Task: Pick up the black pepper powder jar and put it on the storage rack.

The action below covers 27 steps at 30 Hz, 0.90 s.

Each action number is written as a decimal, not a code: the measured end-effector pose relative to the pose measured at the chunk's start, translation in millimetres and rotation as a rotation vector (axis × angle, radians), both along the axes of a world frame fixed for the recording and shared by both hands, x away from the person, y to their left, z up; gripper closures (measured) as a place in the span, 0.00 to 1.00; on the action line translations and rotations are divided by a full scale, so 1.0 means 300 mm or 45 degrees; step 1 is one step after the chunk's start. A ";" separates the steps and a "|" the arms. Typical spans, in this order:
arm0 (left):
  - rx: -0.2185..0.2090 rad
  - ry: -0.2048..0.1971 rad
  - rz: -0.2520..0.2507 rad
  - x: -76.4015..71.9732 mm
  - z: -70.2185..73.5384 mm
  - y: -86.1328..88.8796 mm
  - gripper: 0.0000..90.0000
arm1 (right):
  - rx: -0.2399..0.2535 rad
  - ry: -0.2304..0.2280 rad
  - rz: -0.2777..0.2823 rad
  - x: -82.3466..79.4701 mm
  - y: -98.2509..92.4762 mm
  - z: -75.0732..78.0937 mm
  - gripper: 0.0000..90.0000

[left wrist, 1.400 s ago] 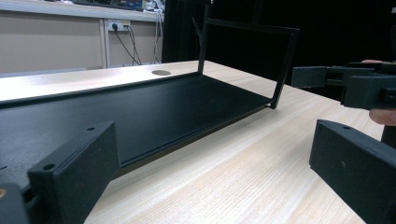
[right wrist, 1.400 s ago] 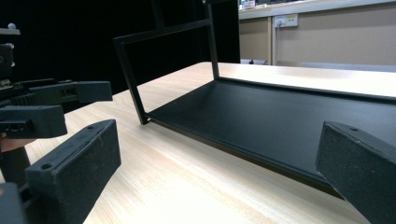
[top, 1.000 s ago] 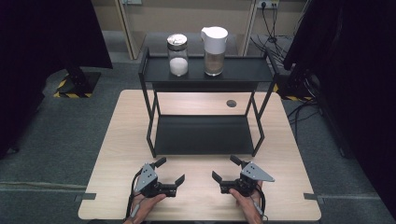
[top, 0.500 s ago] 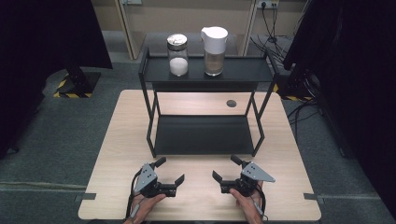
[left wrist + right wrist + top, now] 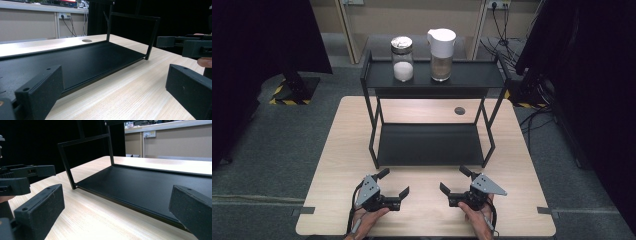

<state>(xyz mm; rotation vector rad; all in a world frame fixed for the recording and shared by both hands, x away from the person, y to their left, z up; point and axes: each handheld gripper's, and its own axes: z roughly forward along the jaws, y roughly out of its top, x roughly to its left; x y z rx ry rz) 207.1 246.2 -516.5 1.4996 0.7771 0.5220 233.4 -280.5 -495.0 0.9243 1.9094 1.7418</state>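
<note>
Two open tongs (image 5: 393,183) (image 5: 453,179), wooden table (image 5: 427,210), black rack (image 5: 427,145)

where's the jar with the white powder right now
In the high view, the glass jar stands on the black rack's top shelf, left of the white-lidded pitcher.

A black metal rack (image 5: 432,145) with two shelves is standing upright in the middle of the worktop, just beyond the near edge where the hand-held grippers are resting. Its lower shelf (image 5: 75,62) is lying flat and bare on the wood. On the upper shelf, a glass jar (image 5: 402,58) with a silver lid, part filled with white powder, is standing left of a white-lidded pitcher (image 5: 441,48), both upright and slightly apart.
</note>
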 end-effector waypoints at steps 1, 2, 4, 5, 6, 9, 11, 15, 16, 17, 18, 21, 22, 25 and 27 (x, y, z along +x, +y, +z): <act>0.000 0.000 0.001 0.000 0.000 0.000 0.01 | 0.001 0.000 -0.001 0.000 0.000 0.000 0.00; -0.001 0.000 0.001 0.000 0.000 0.000 0.01 | 0.002 0.000 -0.001 0.000 0.000 0.000 0.00; 0.000 0.000 0.001 0.000 0.000 0.000 0.01 | 0.000 -0.002 0.000 -0.001 0.001 0.001 0.00; 0.000 0.001 0.001 0.000 0.000 -0.001 0.01 | 0.001 -0.003 0.000 -0.001 0.001 0.000 0.00; 0.001 0.000 0.001 -0.001 0.000 -0.001 0.01 | 0.001 -0.002 0.000 -0.001 0.001 0.000 0.00; 0.000 0.001 0.001 0.000 -0.001 -0.001 0.01 | 0.002 -0.002 -0.001 -0.001 0.000 0.000 0.00; -0.001 0.001 0.002 0.000 -0.001 -0.001 0.01 | 0.002 -0.003 -0.001 -0.001 0.000 0.000 0.00; 0.000 -0.002 0.003 -0.002 -0.001 -0.001 0.01 | 0.001 -0.003 -0.001 -0.002 0.001 0.000 0.00; -0.001 -0.002 0.004 -0.002 -0.001 -0.001 0.01 | 0.001 -0.003 -0.001 -0.001 0.001 0.000 0.00; -0.002 -0.003 0.004 -0.002 -0.001 -0.001 0.01 | 0.002 -0.004 -0.001 -0.002 0.001 0.000 0.00; -0.003 -0.003 0.005 -0.002 -0.002 -0.001 0.01 | 0.002 -0.004 -0.002 -0.002 0.001 0.000 0.00; -0.006 -0.007 0.006 -0.002 -0.002 0.000 0.01 | 0.001 -0.004 -0.002 -0.001 0.000 0.000 0.00; -0.006 -0.007 0.005 -0.002 -0.002 0.000 0.01 | 0.001 -0.004 -0.002 -0.001 0.001 -0.001 0.00; -0.007 -0.006 0.006 -0.003 -0.002 0.000 0.01 | 0.001 -0.004 -0.003 -0.002 0.001 0.000 0.00; -0.007 -0.008 0.005 -0.003 -0.002 0.000 0.01 | 0.001 -0.006 -0.003 -0.002 0.001 0.000 0.00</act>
